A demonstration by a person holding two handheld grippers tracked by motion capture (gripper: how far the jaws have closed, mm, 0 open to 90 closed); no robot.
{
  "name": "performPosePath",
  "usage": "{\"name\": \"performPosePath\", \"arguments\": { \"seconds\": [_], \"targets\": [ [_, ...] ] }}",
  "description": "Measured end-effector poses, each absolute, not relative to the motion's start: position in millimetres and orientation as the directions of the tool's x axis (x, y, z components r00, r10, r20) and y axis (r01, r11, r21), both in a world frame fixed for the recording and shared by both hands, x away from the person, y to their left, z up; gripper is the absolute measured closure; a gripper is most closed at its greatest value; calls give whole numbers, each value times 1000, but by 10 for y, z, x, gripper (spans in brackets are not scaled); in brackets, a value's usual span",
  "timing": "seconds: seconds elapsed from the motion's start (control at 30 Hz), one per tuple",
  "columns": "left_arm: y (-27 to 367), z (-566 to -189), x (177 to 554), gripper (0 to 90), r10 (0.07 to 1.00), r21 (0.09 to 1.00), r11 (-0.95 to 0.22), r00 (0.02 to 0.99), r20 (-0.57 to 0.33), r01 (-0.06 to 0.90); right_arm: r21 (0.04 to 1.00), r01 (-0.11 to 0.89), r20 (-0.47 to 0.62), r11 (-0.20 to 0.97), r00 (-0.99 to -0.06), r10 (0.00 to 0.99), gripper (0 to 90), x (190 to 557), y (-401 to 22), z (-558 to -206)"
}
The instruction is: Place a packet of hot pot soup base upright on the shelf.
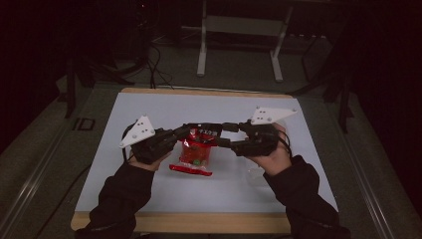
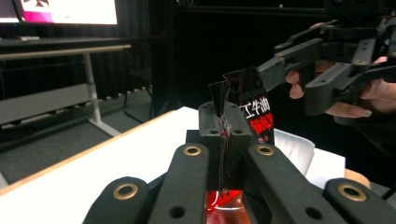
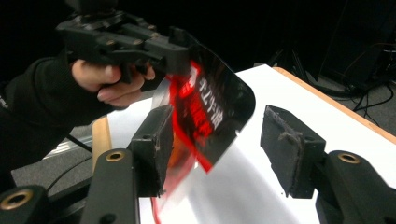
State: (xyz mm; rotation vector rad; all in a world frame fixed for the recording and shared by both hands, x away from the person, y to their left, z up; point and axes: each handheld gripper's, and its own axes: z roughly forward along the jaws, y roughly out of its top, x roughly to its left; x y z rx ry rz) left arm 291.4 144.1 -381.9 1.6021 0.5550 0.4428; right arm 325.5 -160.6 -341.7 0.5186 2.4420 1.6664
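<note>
Above the white table point(image 1: 149, 194), left tongs point(image 1: 183, 132) clamped on red packet point(image 1: 195, 152), right tongs point(image 1: 224, 134) agape around it.

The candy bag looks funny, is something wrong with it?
Not broken, as far as shows. The red candy bag hangs tilted above the table, not lying flat. The left gripper pinches its black top edge, which curls over between the right gripper's open jaws.

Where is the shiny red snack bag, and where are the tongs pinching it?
Shiny red and black plastic snack bag point(image 1: 195, 153), high view, on its red middle.
Left tongs point(image 2: 223, 122), left gripper view, at the tips shut on the bag's top edge.
White table point(image 1: 164, 107), high view, bare top.
</note>
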Motion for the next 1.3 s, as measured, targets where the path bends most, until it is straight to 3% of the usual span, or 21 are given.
{"name": "performPosePath", "arguments": {
  "seconds": [0.1,0.4,0.53,0.6,0.7,0.97,1.13,1.3],
  "targets": [
    [1413,-3826,2914,889,588,995,-52,808,-38,85,922,206,81,329,-931,355,462,3285,-1589,-3414],
    [1337,-3851,2931,887,559,997,2,826,-67,79,913,210,93,350,-942,321,638,3352,-1551,-3424],
    [1326,-3865,2935,885,540,997,19,839,-70,71,911,204,92,360,-948,305,739,3360,-1560,-3415],
    [1302,-3877,2930,884,532,998,18,844,-67,67,906,181,75,384,-959,274,856,3365,-1576,-3401],
    [1293,-3888,2940,882,523,997,22,849,-75,75,901,154,50,406,-965,256,892,3366,-1590,-3396],
    [1267,-3869,2946,857,514,998,7,856,-59,65,898,116,34,424,-980,197,900,3406,-1641,-3365],
    [1278,-3834,2960,798,500,998,7,864,-56,61,894,105,25,436,-982,185,900,3412,-1672,-3322],
    [1308,-3776,2941,632,468,998,-4,882,-47,55,889,104,20,445,-982,189,900,3443,-1760,-3218]
  ]
}}
